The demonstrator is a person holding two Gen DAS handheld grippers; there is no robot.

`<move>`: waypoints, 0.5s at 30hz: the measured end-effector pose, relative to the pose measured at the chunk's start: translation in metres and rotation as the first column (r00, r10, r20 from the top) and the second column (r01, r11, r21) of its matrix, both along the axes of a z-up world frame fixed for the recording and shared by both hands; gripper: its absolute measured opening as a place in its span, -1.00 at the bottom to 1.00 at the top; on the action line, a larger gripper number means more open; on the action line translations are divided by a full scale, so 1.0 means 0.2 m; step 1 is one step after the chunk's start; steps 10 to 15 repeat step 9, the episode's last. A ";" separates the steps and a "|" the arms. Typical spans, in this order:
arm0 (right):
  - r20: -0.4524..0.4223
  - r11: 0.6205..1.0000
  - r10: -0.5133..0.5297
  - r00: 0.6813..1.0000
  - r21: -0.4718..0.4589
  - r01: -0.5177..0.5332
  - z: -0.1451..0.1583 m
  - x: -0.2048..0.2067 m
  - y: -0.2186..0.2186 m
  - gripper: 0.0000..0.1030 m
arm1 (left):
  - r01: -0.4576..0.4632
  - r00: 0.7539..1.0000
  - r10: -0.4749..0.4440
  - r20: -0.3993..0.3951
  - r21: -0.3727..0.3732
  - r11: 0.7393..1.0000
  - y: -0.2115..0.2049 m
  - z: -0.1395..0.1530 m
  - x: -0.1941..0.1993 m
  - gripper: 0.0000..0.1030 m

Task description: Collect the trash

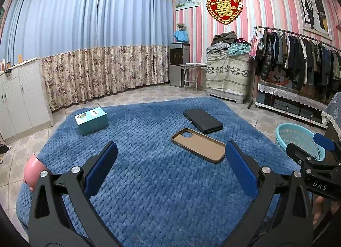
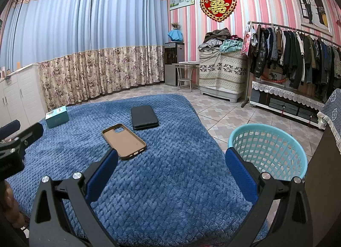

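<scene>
Both claws, your left claw and right claw, gape wide and empty. Beyond them the phone case, black wallet and teal box lie uncollected on the blue blanket; the basket looks empty.

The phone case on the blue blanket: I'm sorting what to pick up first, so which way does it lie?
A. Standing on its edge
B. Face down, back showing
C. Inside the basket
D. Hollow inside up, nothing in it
D: the phone case lies flat on the blue blanket with its tan inner side and camera cutout showing, apart from the turquoise basket on the floor.
</scene>
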State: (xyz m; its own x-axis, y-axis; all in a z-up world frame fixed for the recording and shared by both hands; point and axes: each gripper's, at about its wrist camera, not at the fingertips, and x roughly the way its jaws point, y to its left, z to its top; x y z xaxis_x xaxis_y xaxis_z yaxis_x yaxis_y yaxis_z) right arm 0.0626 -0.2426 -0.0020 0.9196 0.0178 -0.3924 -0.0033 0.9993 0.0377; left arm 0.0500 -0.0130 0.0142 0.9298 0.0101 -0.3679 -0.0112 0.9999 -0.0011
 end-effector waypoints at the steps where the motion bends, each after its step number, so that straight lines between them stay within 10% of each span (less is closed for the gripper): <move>1: 0.001 1.000 0.000 1.000 0.000 0.000 0.00 0.00 0.00 0.91 | 0.001 1.000 -0.001 -0.002 -0.001 1.000 0.00 0.00 0.00 0.90; 15: 0.000 1.000 0.001 1.000 -0.001 -0.001 0.00 0.00 0.00 0.91 | 0.009 1.000 -0.009 -0.005 -0.005 1.000 0.01 0.02 0.01 0.90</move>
